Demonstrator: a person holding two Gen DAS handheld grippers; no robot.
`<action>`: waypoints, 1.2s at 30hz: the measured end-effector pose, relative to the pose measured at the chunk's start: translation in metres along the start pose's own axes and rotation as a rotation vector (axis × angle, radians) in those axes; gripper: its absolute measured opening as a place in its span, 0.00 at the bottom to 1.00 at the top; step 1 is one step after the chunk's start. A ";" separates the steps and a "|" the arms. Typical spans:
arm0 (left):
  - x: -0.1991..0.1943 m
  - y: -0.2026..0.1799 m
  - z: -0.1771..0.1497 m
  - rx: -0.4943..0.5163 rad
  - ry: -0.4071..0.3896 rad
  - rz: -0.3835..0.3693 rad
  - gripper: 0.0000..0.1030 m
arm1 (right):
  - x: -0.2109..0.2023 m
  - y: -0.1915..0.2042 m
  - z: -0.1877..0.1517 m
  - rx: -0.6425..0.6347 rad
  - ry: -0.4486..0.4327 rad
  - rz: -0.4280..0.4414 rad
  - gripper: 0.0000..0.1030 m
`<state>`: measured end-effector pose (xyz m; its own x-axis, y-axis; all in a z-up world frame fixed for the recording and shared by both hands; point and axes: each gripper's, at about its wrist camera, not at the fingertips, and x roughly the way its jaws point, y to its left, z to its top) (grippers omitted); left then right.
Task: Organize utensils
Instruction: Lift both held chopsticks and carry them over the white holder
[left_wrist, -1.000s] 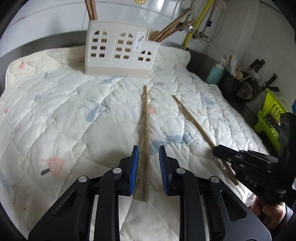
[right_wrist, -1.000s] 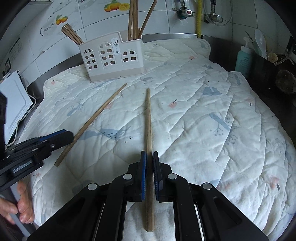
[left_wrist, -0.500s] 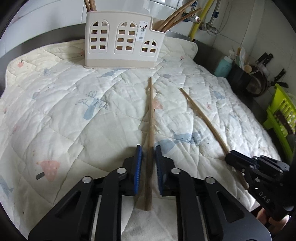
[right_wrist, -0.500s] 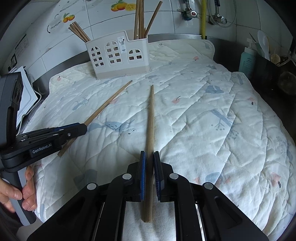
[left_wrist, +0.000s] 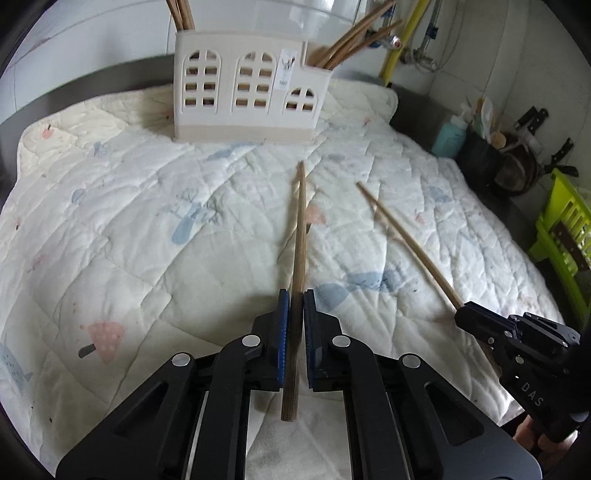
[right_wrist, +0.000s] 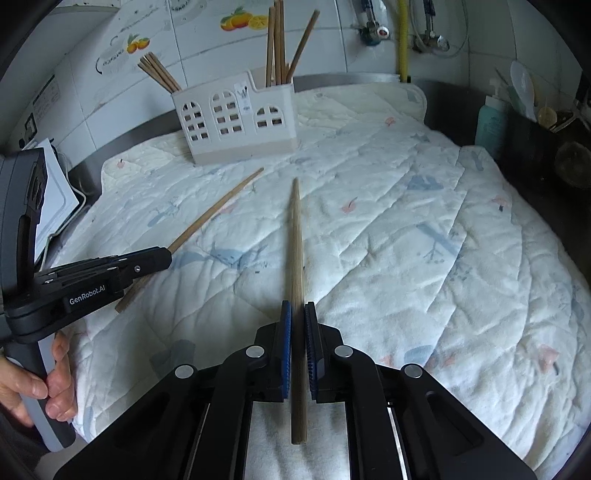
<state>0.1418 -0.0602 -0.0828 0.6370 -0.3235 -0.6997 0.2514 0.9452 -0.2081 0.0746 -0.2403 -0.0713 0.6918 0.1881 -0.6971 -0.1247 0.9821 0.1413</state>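
**A:** ok so each gripper has one chopstick. The left chopstick (left_wrist: 300, 236) sits clenched between the left gripper (left_wrist: 294, 332) jaws, gripped near its thick end, thin tip pointing far toward the holder (left_wrist: 247, 92). Same deal on the right: right chopstick (right_wrist: 296, 266) pinched in the right gripper (right_wrist: 297, 339), tip aimed at the same holder (right_wrist: 236, 118). Both sticks look lifted off the quilt (left_wrist: 110, 229), though the fisheye makes it hard to be sure.

**B:** nice. What's the trick for the drop-in?

**A:** I'd say tilt first. They're held almost flat right now, so they'd just bump the holder's front wall. Swing each tip downward over an open compartment, then release.

**B:** which slot though?

**A:** The far left and far right compartments already hold bundles of chopsticks (right_wrist: 280, 48), so I'd guess match those. Can't tell if the middle one has anything in it.

**B:** anything to watch for?

**A:** The standing sticks lean outward, so come in from above and clear of them. Also go one hand at a time, since the grippers sit near each other over the counter and could clash.
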 end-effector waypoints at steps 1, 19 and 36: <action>-0.003 -0.001 0.002 0.006 -0.010 -0.009 0.05 | -0.004 0.001 0.002 -0.009 -0.012 -0.003 0.07; -0.052 0.006 0.041 0.045 -0.140 -0.047 0.05 | -0.077 0.023 0.106 -0.190 -0.224 0.065 0.07; -0.088 0.017 0.105 0.088 -0.242 -0.025 0.05 | -0.082 0.046 0.236 -0.295 -0.230 0.078 0.07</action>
<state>0.1665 -0.0200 0.0473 0.7833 -0.3576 -0.5086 0.3248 0.9329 -0.1558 0.1798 -0.2130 0.1577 0.8094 0.2884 -0.5116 -0.3599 0.9320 -0.0439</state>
